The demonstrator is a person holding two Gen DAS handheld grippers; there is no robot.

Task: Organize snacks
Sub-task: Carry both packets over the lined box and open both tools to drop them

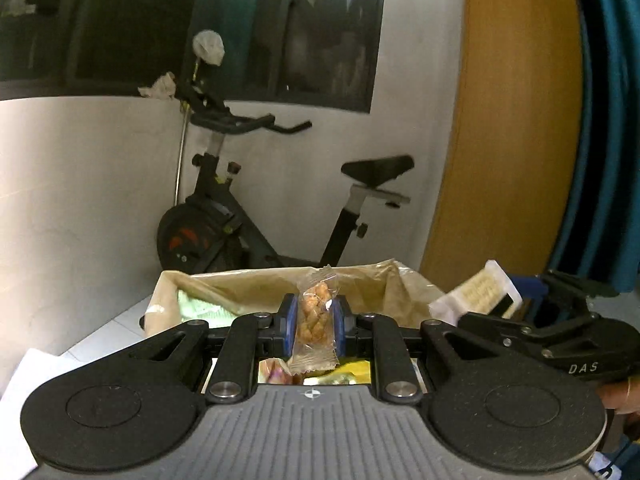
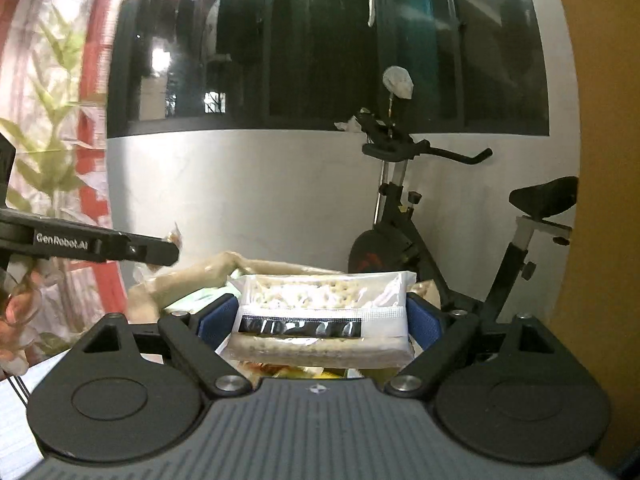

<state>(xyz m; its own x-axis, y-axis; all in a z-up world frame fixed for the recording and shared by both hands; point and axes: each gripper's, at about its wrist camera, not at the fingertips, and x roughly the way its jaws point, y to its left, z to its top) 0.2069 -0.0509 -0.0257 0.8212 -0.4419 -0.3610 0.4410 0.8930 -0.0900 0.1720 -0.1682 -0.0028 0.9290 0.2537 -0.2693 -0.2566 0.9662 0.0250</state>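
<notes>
Left wrist view, left to right: white wall, then an exercise bike (image 1: 256,208) parked against it, wooden panel (image 1: 508,120) further right. Left gripper (image 1: 315,322) was nearly closed, blue pads (image 1: 289,320) pinching a small clear packet of twisted snack (image 1: 315,320) between them. The packet stood upright, top edge poking above the fingertips, bottom edge hanging below the pads. Directly behind it sat a box lined with a tan bag (image 1: 256,286), something pale green inside at its left. Under the fingers, more wrapped snacks (image 1: 332,376), yellow and pink, partly hidden. Far right of that view: right gripper (image 1: 516,312) seen from the side, holding a white cracker pack (image 1: 478,298) just beside the box's right edge.

Right wrist view, left to right: the left gripper's arm (image 2: 100,246) came in from the left edge, its tip near the bag's rim (image 2: 208,272). Right gripper (image 2: 323,316) was about half open, pads (image 2: 216,320) clamped on the short ends of the cracker pack (image 2: 323,316), which lay crosswise and roughly level between the fingers, black label band facing the camera. Bike (image 2: 440,232) on the right
</notes>
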